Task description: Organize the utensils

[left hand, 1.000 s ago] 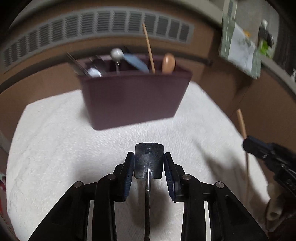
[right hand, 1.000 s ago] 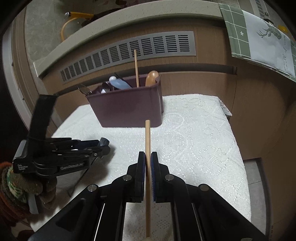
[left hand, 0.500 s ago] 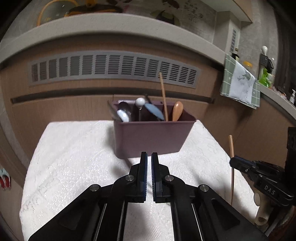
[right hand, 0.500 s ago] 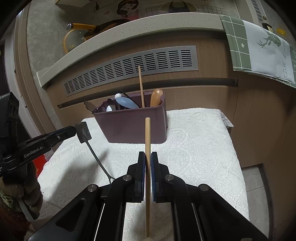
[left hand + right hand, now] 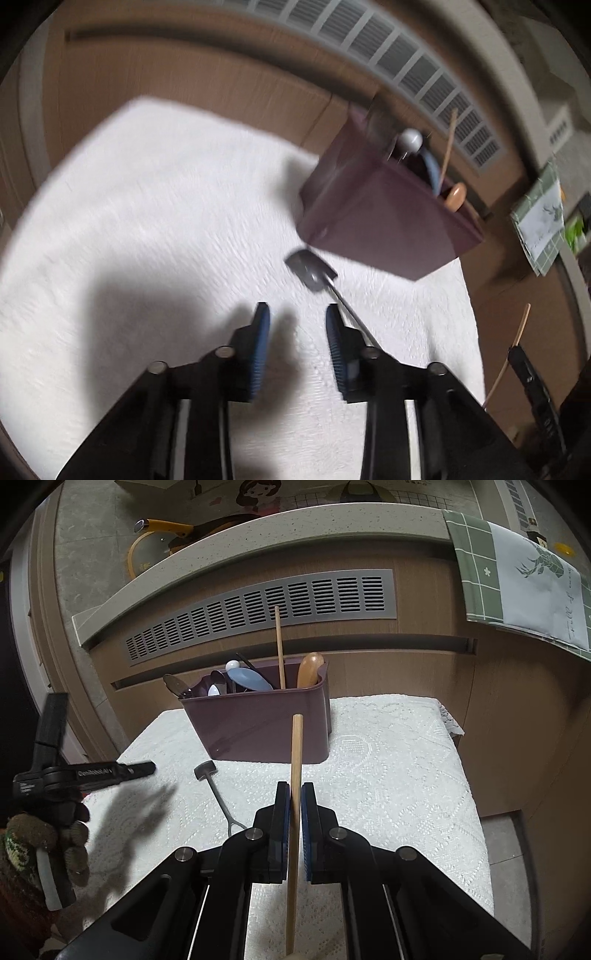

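A maroon utensil caddy (image 5: 266,727) stands at the back of the white cloth and holds spoons, a wooden chopstick and a wooden spoon; it also shows in the blurred left wrist view (image 5: 384,221). A metal utensil with a flat square end (image 5: 216,790) lies on the cloth in front of the caddy; it also shows beside my left gripper's right finger (image 5: 314,273). My left gripper (image 5: 297,325) is open and empty above the cloth; it shows at the left of the right wrist view (image 5: 144,768). My right gripper (image 5: 293,797) is shut on a wooden chopstick (image 5: 295,760), held upright.
The white lace cloth (image 5: 388,775) covers a small table in front of a wooden cabinet with a grey vent grille (image 5: 258,616). A green-and-white towel (image 5: 517,576) hangs at the right. A counter ledge runs above.
My left gripper was shut on the metal utensil and has opened; the utensil now lies on the cloth. The left gripper has swung left and tilted. The right gripper stays shut on the chopstick.
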Demonstrator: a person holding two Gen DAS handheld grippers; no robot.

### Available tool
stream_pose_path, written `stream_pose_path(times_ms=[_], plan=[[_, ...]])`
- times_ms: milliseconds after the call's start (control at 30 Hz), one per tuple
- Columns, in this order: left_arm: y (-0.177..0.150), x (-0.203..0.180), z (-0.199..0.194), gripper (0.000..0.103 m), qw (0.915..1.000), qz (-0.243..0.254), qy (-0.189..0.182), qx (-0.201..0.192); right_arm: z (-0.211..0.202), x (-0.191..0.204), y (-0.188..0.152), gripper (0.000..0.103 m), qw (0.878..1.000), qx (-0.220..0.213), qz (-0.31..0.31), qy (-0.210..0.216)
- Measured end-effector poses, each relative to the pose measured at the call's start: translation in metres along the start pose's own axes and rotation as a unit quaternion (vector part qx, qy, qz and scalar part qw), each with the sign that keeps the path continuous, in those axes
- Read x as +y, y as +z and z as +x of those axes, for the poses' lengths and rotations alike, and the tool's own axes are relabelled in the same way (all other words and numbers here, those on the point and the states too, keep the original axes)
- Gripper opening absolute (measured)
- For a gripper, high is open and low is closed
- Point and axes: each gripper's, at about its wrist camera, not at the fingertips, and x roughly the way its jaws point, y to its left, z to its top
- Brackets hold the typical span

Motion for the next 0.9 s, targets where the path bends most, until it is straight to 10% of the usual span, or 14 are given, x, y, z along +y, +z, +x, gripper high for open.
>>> stream_pose_path(times_ms=[200,367,633,900], plan=[[0.009,-0.040,0.043,0.037,0.9979,0.018,0.063,-0.005,0.007,-0.004,-0.001,0.006,1.000,0.005,-0.001,-0.011],[-0.008,-0.077,0.056,0.042,0.9788,0.139,0.147,-0.028,0.008,-0.008,-0.003,0.006,1.000,0.005,-0.008,-0.028],[-0.040,-0.040,0.010,0.043,0.9576,0.259,0.125,-0.011,0.016,-0.018,-0.006,0.006,0.999,0.017,0.001,-0.033],[-0.001,-0.021,0.021,0.044,0.9798,0.168,0.101,0.037,0.028,-0.009,-0.010,0.006,0.999,0.036,-0.001,-0.017]])
